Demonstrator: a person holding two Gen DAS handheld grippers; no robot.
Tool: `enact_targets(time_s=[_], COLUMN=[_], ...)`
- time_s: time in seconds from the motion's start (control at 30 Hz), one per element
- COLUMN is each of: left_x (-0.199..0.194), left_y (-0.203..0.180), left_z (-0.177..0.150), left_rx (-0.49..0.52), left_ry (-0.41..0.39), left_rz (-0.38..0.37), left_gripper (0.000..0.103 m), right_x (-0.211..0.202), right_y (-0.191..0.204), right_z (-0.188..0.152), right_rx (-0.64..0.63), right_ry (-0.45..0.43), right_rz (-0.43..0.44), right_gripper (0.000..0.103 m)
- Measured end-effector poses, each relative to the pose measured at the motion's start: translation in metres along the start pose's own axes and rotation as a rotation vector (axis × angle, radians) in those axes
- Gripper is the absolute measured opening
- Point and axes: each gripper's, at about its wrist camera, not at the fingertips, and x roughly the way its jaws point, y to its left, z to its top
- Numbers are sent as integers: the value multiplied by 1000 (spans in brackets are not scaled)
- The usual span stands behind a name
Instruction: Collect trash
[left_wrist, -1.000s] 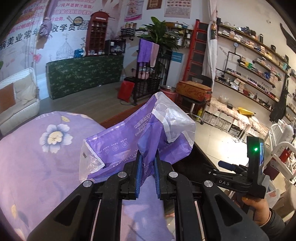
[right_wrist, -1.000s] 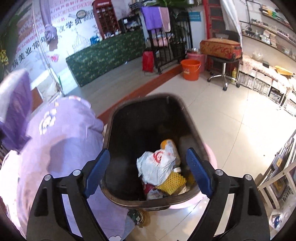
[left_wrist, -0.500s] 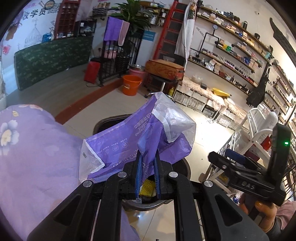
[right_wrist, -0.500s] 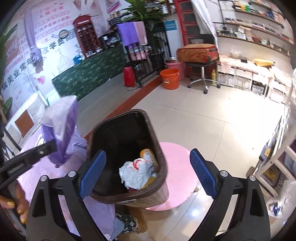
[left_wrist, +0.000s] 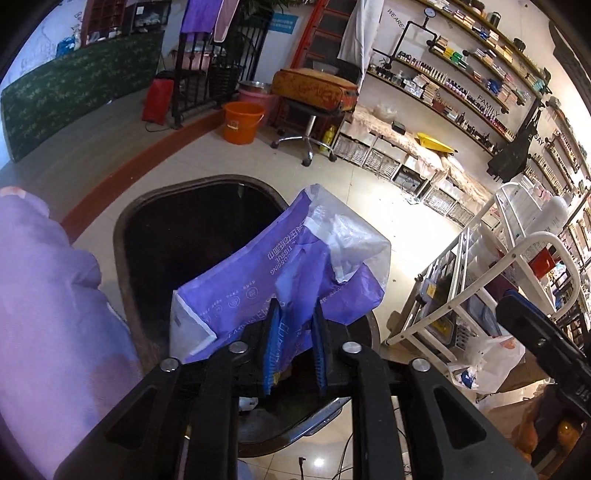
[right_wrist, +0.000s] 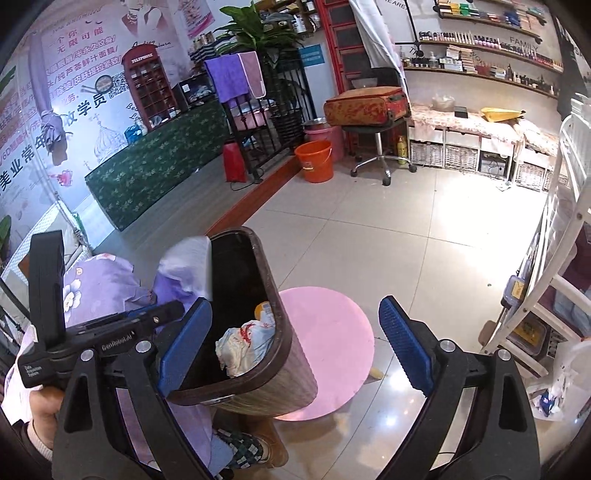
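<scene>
- Hovering my left hand-held gripper (left_wrist: 293, 345) over the open mouth of the trash bin (left_wrist: 127, 258), I am keeping the purple tissue wrapper (left_wrist: 284, 273) above the dark interior so it should fall inside, not onto the floor.
- Its jaws are opening right now; the wrapper is sitting between the blue pads (left_wrist: 271, 343), no longer squeezed flat, so I am judging this as the drop.
- The wrapper is leaning over the bin's near rim, toward the right side.
- I am holding my right hand-held gripper (right_wrist: 295, 339) spread wide and empty, just beside the bin's outer wall and above the pink round mat (right_wrist: 332, 339), ready to steady the bin.
- Earlier trash, a crumpled white bag (right_wrist: 240, 343), is lying at the bin's bottom.
</scene>
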Motion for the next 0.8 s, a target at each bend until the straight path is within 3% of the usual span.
enact_targets(time_s=[0.03,0.1,0.2,0.4,0.6,0.8], left_x=[1,-2,-10,-53,-111,-156], left_y=[0,1,2,2,6,32], left_z=[-1,-4,-7,-17,-44,-71], left_rx=[0,-2,-13,-9,37,-25], left_ry=[-1,-20,-58,-175,-313,-406], left_rz=[5,9,26,77,221,378], left_gripper=[35,71,89,97,97,97], right_x=[-1,-3,-7,-13,-23,-34], right_y=[0,0,3,20,58,109], right_z=[1,1,1,0,-10,-29], right_rx=[0,-4,-22,-84,-158,-243], right_ry=[-5,-22,-56,-111,-182,-244], right_rz=[-7,-27,-69,-113,-117,-37], right_gripper=[92,94,95,97,97,97])
